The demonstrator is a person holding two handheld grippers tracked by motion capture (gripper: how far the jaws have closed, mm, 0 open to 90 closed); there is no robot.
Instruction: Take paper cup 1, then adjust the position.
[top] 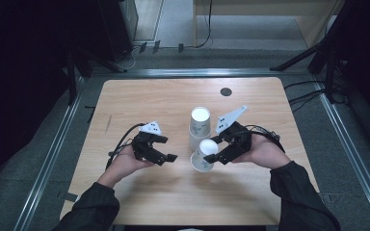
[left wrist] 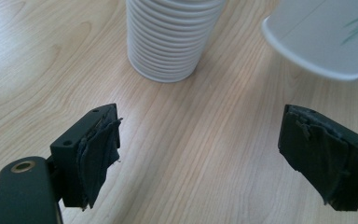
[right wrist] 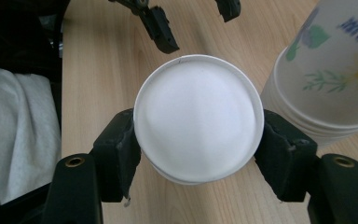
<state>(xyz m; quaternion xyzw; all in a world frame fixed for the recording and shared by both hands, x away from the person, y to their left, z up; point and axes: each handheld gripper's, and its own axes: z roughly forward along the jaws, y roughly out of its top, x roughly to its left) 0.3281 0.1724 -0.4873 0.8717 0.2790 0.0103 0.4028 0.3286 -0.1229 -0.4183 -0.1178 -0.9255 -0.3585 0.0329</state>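
A stack of white paper cups [top: 200,126] [left wrist: 170,37] [right wrist: 326,84] stands upside down near the middle of the wooden table [top: 139,101]. Just in front of it, my right gripper [top: 215,148] [right wrist: 198,144] is shut on a single white paper cup [top: 204,156] [left wrist: 321,32] [right wrist: 198,116]. That cup is tilted, base towards the gripper's camera and mouth down and to the left. To the left of the cups, my left gripper [top: 167,148] [left wrist: 200,154] [right wrist: 198,25] stands open with only bare table between its jaws.
A dark round hole [top: 226,91] sits in the table near its far edge. Something white and cloth-like [right wrist: 18,130] lies beyond the table's edge in the right gripper view. Metal rails [top: 53,149] run along the floor on both sides of the table.
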